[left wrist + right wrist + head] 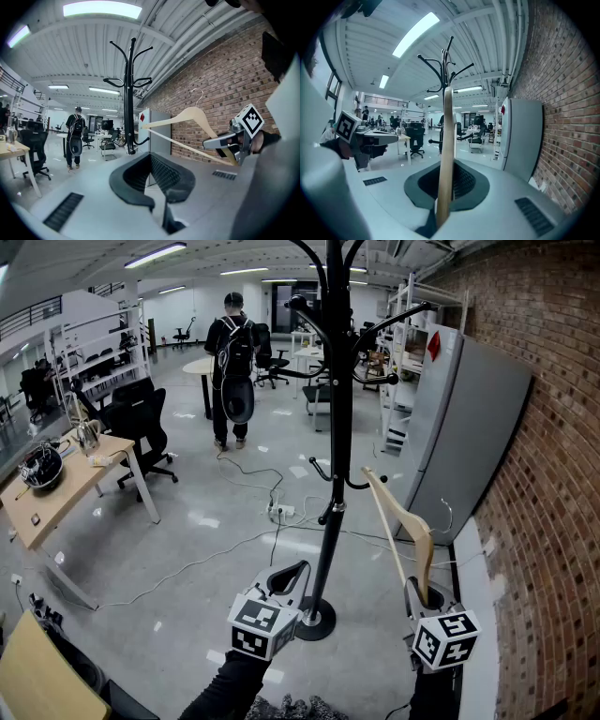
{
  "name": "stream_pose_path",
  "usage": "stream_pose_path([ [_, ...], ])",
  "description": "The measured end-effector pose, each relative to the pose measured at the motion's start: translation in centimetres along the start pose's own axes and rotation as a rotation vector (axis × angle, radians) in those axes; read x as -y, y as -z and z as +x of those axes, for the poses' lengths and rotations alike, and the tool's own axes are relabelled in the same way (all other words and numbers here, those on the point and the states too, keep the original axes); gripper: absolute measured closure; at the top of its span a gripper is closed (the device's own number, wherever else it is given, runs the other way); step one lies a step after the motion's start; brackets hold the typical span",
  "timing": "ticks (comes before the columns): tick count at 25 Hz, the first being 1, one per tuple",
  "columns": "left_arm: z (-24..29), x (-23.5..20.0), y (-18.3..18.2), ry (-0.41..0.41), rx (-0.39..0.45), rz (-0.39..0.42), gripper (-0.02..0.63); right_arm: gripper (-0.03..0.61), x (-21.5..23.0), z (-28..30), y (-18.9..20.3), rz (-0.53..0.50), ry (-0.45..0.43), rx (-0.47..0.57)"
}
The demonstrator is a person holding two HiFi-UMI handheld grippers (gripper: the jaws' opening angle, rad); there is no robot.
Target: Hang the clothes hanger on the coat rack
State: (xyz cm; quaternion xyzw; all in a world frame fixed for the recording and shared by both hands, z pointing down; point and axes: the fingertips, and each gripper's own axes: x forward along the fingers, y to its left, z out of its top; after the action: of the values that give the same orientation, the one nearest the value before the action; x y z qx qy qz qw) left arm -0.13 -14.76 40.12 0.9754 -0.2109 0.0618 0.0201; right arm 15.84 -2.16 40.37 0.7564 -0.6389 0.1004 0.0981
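Open-plan office, brick wall (553, 521) at right. Black coat rack (335, 427) stands centre. Right gripper (419, 592) jaws clamped on wooden clothes hanger (405, 521), held upright just right of rack pole. Left gripper (287, 576) jaws together, empty, near rack base.

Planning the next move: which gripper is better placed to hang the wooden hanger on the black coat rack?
Right. The right gripper is shut on the pale wooden clothes hanger, beside the tall black coat rack; the left gripper is shut on nothing.
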Motion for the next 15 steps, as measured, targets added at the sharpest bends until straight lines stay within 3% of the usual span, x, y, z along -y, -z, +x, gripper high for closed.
stream_pose_path([
  [7,1.1,-2.7,-0.3,-0.064,0.01,-0.019,0.607,0.571,1.5,3.2,-1.6,-0.018,-0.032,0.01],
  [15,5.4,-6.8,-2.5,-0.183,0.045,-0.002,0.607,0.571,5.1,10.8,-4.3,-0.066,-0.117,0.027],
])
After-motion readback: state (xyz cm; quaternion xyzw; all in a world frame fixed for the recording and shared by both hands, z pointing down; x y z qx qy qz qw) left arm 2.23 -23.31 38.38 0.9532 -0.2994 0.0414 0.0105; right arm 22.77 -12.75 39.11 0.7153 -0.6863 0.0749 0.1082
